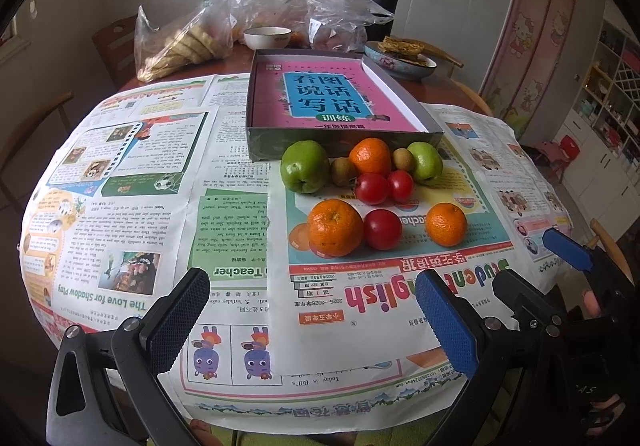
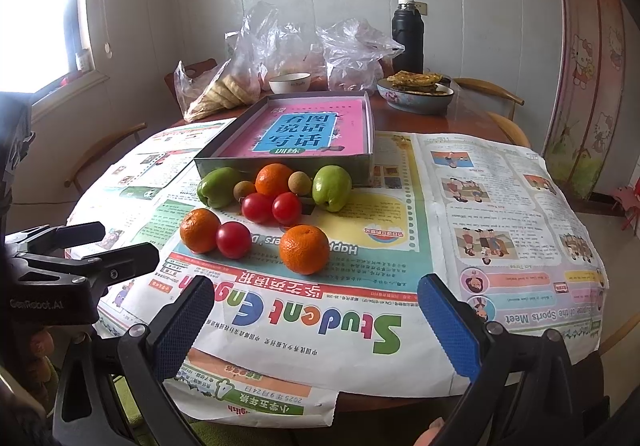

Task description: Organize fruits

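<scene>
Crowding the far table: plastic bags [image 1: 256,9], bowl [image 1: 267,37], flask [image 1: 383,1]
Fruits [image 1: 372,189]: newspaper [image 1: 132,205], near side of box [image 1: 340,97]
Left gripper [image 1: 312,322]: spread, empty
Right gripper [image 2: 316,330]: spread, empty
Right view only: window [image 2: 40,17]

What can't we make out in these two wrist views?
- Plastic bags: contents blurred by crinkled film, both views.
- White bowl: inside hidden by its rim.
- Box: anything under the pink book is covered.
- Kiwi: partly hidden behind the tomato and orange, left wrist view.
- Newspaper small print: too small.
</scene>
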